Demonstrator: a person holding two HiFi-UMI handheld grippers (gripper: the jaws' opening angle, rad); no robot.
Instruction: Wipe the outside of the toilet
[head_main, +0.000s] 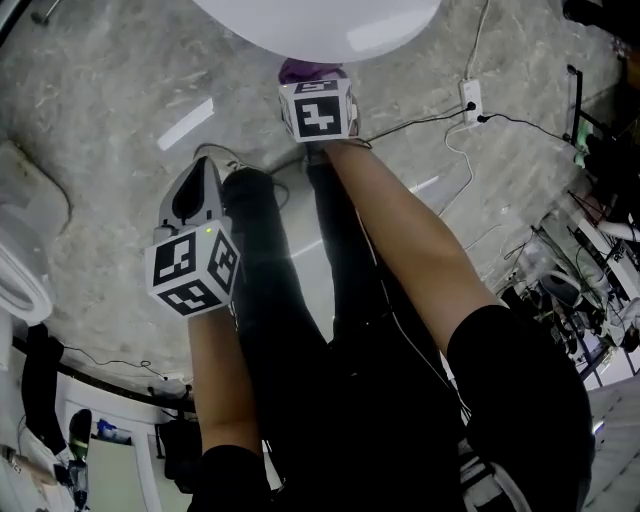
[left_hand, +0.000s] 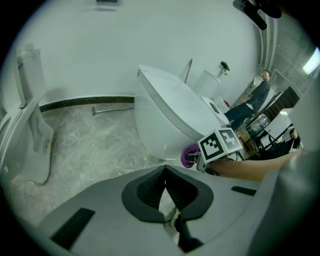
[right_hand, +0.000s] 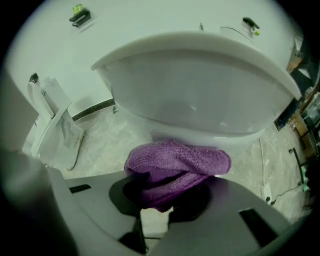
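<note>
The white toilet (head_main: 320, 22) stands at the top of the head view, and its bowl (right_hand: 200, 95) fills the right gripper view. My right gripper (right_hand: 170, 172) is shut on a purple cloth (right_hand: 177, 162), which sits right at the base of the bowl's front. In the head view the cloth (head_main: 312, 72) peeks out above the right gripper's marker cube. My left gripper (left_hand: 164, 184) hangs back from the toilet (left_hand: 170, 112), jaws shut with nothing between them. The left gripper view also shows the purple cloth (left_hand: 188, 155) under the bowl.
A white power strip (head_main: 470, 98) with cables lies on the marbled floor (head_main: 110, 90) right of the toilet. A second white fixture (head_main: 22, 250) stands at the left. Equipment and cables crowd the right edge (head_main: 570, 290). A person (left_hand: 252, 100) stands in the background.
</note>
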